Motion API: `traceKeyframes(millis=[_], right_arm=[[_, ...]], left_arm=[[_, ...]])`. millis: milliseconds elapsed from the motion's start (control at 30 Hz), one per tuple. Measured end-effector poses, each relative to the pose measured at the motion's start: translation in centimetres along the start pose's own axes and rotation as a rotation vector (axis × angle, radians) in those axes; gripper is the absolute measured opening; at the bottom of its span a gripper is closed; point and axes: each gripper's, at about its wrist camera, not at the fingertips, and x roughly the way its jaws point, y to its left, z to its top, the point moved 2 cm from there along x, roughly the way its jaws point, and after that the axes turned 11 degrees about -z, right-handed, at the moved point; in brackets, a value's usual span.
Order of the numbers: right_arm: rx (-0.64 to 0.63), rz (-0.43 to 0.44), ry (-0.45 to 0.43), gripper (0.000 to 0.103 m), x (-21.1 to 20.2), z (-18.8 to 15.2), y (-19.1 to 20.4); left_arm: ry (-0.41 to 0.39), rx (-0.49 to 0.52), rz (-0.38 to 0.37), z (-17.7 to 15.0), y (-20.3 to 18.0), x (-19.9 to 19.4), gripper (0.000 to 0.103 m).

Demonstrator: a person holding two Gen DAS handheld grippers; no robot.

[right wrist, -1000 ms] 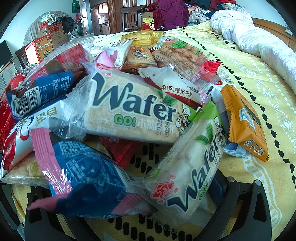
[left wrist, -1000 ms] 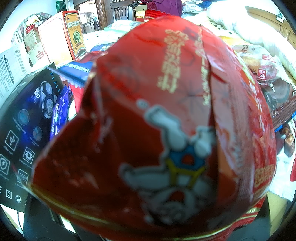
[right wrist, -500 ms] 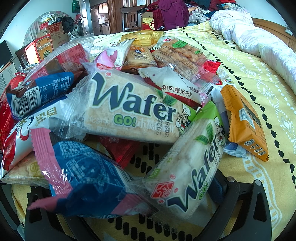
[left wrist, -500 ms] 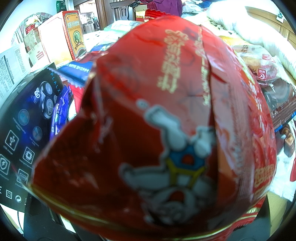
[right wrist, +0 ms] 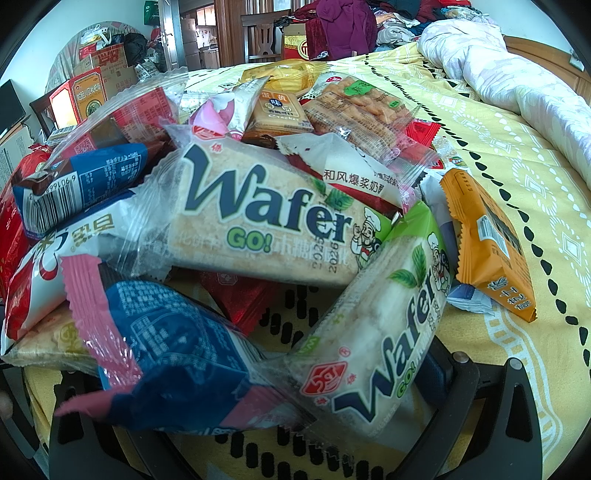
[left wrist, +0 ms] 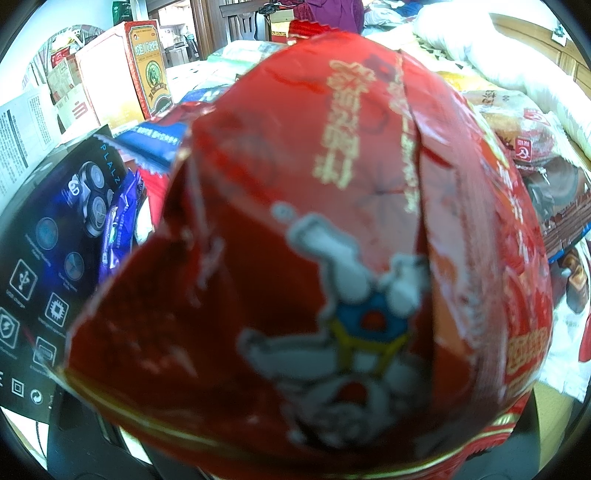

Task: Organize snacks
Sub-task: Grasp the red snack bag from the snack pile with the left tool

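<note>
A big puffed red snack bag [left wrist: 332, 240] with a white cartoon figure and gold lettering fills the left wrist view. It sits between the widely spaced black fingers [left wrist: 85, 443] of my left gripper [left wrist: 295, 458] and hides their tips, so the grip cannot be judged. My right gripper [right wrist: 295, 387] is open and low over a heap of snacks on the yellow bedspread [right wrist: 517, 184]. Two "Wafer GO!" packs [right wrist: 266, 218] [right wrist: 380, 354] and a blue and pink pack [right wrist: 173, 354] lie between its fingers. An orange pack [right wrist: 487, 247] lies to the right.
A black shaver box [left wrist: 55, 258] and a purple pack [left wrist: 118, 225] lie left of the red bag, with cartons [left wrist: 122, 70] behind. A white quilt [right wrist: 517, 81] lies bunched at the bed's far right. Chairs and piled clothes [right wrist: 347, 29] stand beyond the bed.
</note>
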Motion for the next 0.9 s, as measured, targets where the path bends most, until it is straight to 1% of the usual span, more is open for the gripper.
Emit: traceKeyframes(millis=[67, 133, 200, 333, 400, 467, 500, 533, 600, 633, 700, 733, 767, 833, 900], right_arm=[[0.0, 0.0, 0.0, 0.103, 0.0, 0.0, 0.0], [0.0, 0.0, 0.0, 0.103, 0.0, 0.0, 0.0], [-0.002, -0.002, 0.0, 0.103, 0.0, 0.0, 0.1], [0.01, 0.014, 0.009, 0.103, 0.1, 0.1, 0.1], [0.008, 0.012, 0.007, 0.103, 0.1, 0.1, 0.0], [0.007, 0.01, 0.006, 0.103, 0.1, 0.1, 0.1], [0.006, 0.009, 0.005, 0.103, 0.1, 0.1, 0.0], [0.006, 0.009, 0.005, 0.103, 0.1, 0.1, 0.1], [0.005, 0.008, 0.004, 0.103, 0.1, 0.1, 0.1], [0.004, 0.007, 0.003, 0.103, 0.1, 0.1, 0.0], [0.004, 0.006, 0.002, 0.103, 0.1, 0.1, 0.1], [0.004, 0.006, 0.002, 0.103, 0.1, 0.1, 0.0], [0.003, 0.005, 0.001, 0.103, 0.1, 0.1, 0.0], [0.003, 0.005, 0.001, 0.103, 0.1, 0.1, 0.0], [0.003, 0.005, 0.001, 0.103, 0.1, 0.1, 0.1]], left_arm=[[0.038, -0.001, -0.021, 0.6, 0.5, 0.1, 0.103], [0.076, 0.013, -0.074, 0.7, 0.7, -0.4, 0.103], [0.074, 0.031, -0.131, 0.2, 0.9, -1.3, 0.103], [0.032, 0.054, -0.175, -1.8, 0.7, -4.1, 0.103], [0.022, 0.066, -0.203, -3.1, 0.4, -5.8, 0.103], [0.019, 0.076, -0.214, -4.4, 0.2, -7.7, 0.103], [0.002, 0.073, -0.23, -5.1, 0.1, -9.2, 0.103], [-0.018, 0.067, -0.226, -5.4, 0.0, -10.2, 0.103], [-0.051, 0.05, -0.226, -5.5, 0.1, -11.3, 0.103], [-0.088, 0.031, -0.221, -5.1, 0.3, -12.0, 0.103], [-0.137, 0.022, -0.193, -4.3, 0.3, -12.3, 0.103], [-0.139, 0.011, -0.187, -3.8, 0.3, -11.9, 0.103], [-0.132, -0.005, -0.19, -3.5, 0.4, -11.3, 0.103], [-0.11, -0.052, -0.223, -2.5, 0.3, -9.6, 0.103], [-0.095, -0.048, -0.233, -2.3, -0.7, -8.0, 0.103]])
